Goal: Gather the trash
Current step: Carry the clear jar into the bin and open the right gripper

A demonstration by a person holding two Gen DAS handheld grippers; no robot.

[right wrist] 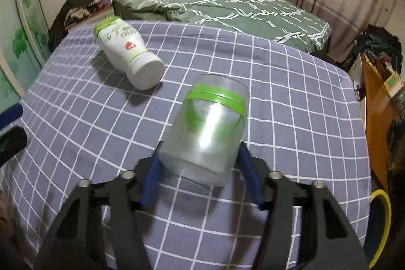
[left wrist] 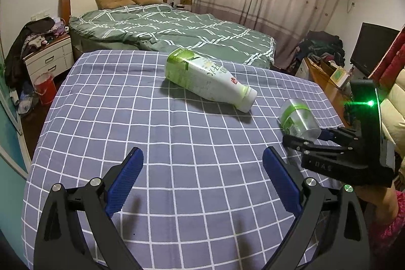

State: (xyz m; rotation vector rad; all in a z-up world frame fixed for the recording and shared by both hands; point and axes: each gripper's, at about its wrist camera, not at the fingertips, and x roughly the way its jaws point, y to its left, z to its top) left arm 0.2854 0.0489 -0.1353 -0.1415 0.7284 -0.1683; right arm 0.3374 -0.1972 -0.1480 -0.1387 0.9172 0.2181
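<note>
2 fingers (right wrist: 249, 168) around clear bottle (right wrist: 206, 128)

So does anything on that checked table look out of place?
Yes: a white bottle and a clear plastic cup both lie tipped over on the cloth. Nothing looks spilled. The right gripper has its jaws around the cup.

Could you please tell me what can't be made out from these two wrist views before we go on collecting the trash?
- Right wrist view: whether the right gripper presses the clear jar; the jar hides the pads.
- Left wrist view: the same contact; the jar blocks the jaws.
- Both views: the print on the white bottle is too small and blurred.
- Right wrist view: the yellow-rimmed container is cut off by the edge.
</note>
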